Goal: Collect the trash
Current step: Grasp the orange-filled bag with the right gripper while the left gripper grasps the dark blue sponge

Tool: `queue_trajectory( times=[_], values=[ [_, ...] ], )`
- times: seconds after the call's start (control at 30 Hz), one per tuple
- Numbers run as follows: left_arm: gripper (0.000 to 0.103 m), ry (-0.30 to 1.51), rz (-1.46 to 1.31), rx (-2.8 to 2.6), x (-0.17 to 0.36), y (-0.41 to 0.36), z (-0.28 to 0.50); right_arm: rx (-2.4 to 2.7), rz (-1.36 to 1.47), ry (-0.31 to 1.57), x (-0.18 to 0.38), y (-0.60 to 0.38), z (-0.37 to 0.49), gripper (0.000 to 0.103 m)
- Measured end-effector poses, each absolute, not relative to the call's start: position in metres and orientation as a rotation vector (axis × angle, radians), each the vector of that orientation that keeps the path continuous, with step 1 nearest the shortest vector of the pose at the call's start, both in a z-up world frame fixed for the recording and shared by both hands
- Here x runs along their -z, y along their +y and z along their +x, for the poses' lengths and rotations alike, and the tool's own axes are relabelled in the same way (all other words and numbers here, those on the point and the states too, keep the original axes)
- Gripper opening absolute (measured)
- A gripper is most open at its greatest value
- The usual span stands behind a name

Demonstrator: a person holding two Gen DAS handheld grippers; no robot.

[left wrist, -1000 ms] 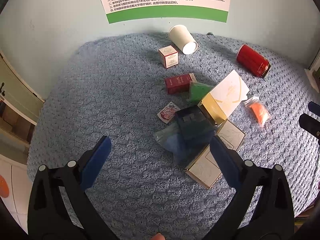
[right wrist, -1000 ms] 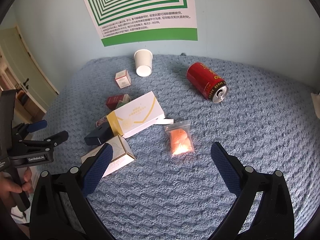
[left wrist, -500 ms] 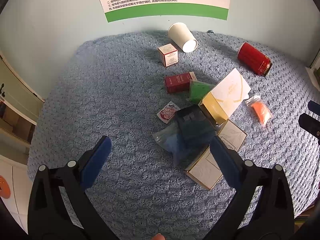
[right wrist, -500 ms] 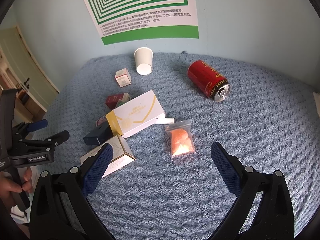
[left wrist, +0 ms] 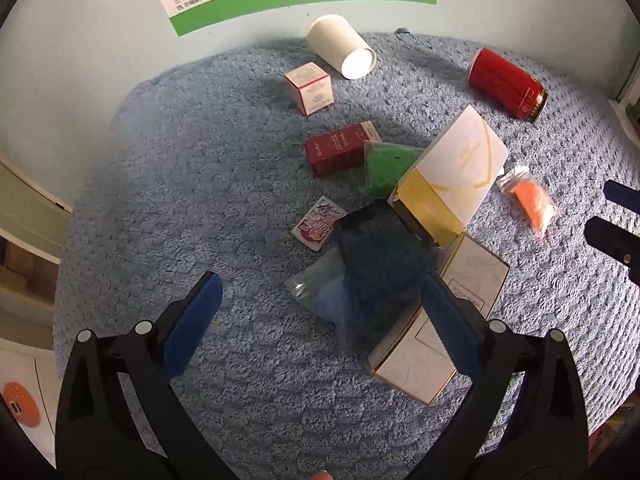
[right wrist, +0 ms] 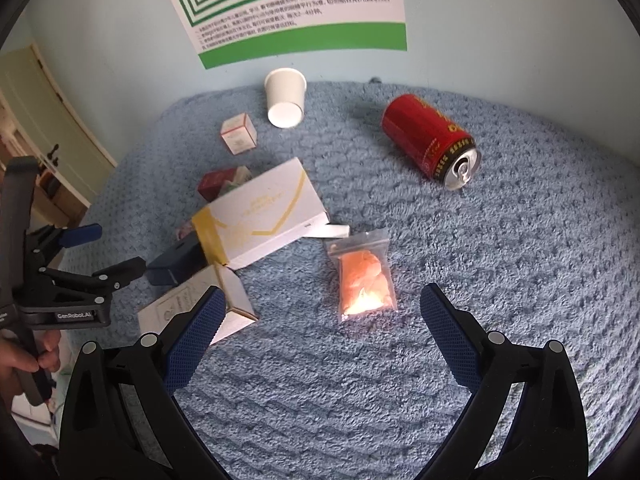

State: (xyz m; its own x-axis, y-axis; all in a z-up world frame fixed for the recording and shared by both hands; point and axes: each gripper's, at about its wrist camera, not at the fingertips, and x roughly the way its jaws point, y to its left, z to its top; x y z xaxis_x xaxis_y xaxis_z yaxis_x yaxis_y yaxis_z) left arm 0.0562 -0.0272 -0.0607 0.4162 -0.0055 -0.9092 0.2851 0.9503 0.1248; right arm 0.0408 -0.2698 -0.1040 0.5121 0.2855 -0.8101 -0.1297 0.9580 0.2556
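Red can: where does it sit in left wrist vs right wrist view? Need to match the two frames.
Left wrist: the red can lies on its side at the upper right, far across the blue blanket.
Right wrist: the red can lies right of centre in the upper half, its silver top turned towards the camera.
Shared landmark: the white paper cup, tipped over by the wall, left of the can in both views.

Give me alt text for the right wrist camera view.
The open right gripper hovers over a blue towel strewn with trash, a clear bag of orange stuff just ahead. Beyond lie a red can, paper cup and boxes.
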Motion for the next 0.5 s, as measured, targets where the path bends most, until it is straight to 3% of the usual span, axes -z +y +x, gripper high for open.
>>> queue_trajectory(
  times=[0.13, 0.23, 0.4, 0.5],
  values=[
    [0.097, 1.176, 0.258, 0.234, 0.069, -0.036, 0.066, -0.256, 0.152, 1.041, 0.120, -0.269, 0.051, 0.093],
    [0.097, 1.192, 0.256, 0.238, 0.076, -0.043, 0.073, -0.269, 0.146, 1.084, 0.133, -0.268, 0.060, 0.077],
    [0.096, 1.208, 0.255, 0.220, 0.083, -0.045, 0.079, -0.267, 0.139, 1.103, 0.145, -0.265, 0.069, 0.077],
    [0.082, 1.237, 0.203, 0.242, 0.089, -0.041, 0.083, -0.262, 0.127, 1.123, 0.155, -0.263, 0.076, 0.068]
  ],
)
